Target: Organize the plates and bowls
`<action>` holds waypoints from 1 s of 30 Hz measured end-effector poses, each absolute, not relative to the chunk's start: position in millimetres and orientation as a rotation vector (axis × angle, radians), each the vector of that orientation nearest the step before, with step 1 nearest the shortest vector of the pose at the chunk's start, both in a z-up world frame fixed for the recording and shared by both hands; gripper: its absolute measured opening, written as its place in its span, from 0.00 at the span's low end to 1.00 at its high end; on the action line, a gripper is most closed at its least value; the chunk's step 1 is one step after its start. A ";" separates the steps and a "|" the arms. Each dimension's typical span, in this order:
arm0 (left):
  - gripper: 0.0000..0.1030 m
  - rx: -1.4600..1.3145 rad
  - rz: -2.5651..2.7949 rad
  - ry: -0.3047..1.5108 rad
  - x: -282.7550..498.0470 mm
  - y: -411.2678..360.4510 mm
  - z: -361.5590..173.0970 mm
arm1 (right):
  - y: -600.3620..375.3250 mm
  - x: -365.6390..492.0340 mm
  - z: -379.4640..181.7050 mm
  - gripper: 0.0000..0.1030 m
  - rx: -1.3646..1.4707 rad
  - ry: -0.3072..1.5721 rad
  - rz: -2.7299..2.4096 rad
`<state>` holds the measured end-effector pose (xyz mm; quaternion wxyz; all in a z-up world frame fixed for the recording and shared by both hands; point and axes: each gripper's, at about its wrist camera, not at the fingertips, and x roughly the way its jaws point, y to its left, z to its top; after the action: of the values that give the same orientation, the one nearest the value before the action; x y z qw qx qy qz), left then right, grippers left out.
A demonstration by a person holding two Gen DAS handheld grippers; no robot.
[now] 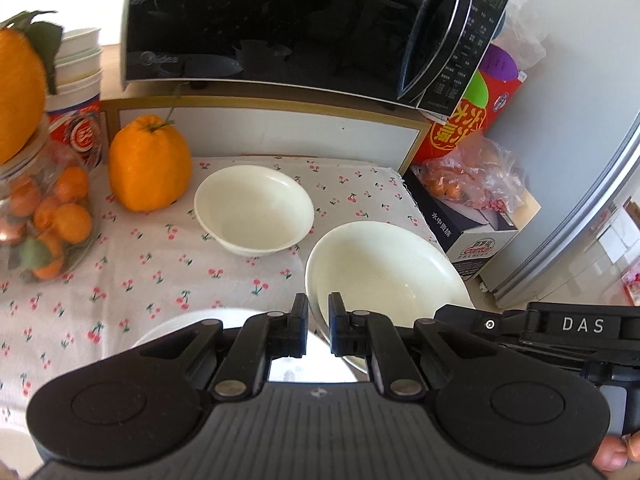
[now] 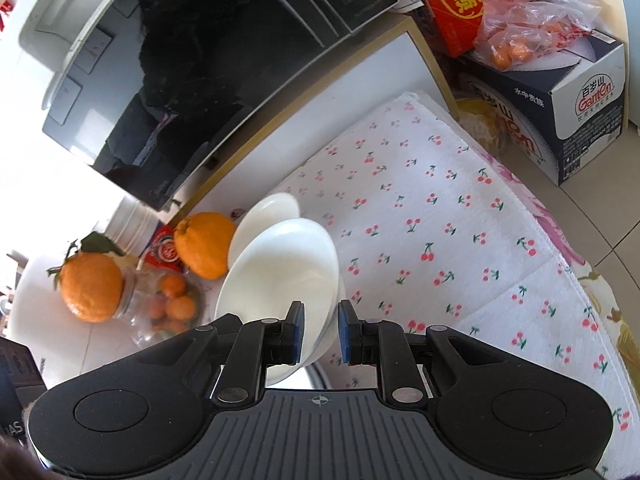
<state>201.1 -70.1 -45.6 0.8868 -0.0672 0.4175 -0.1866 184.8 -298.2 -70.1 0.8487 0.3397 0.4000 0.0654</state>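
— Left wrist view: left gripper narrowly parted, straddling rim of tilted near bowl; grip itself unclear. Far bowl resting on cherry-print cloth.

— Right wrist view: right gripper slightly wider, same bowl's edge between pads, contact unclear.

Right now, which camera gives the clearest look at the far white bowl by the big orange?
The left wrist view: the far bowl sits in the open on the cherry cloth, its whole rim and inside visible. In the right wrist view, the nearer bowl hides most of it.
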 end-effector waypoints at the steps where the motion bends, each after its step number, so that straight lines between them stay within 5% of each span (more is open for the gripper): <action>1: 0.09 -0.148 -0.388 0.868 198.4 -67.2 -44.9 | -296.7 182.6 -69.1 0.17 0.715 0.842 0.141; 30: 0.10 -0.250 -0.294 0.850 128.1 39.2 -38.2 | -209.9 155.0 -51.6 0.20 0.671 0.915 0.392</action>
<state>128.1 39.2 -38.2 0.8930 -0.1206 0.4097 -0.1418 155.0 -209.9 -51.6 0.8252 0.3157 0.4306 0.1843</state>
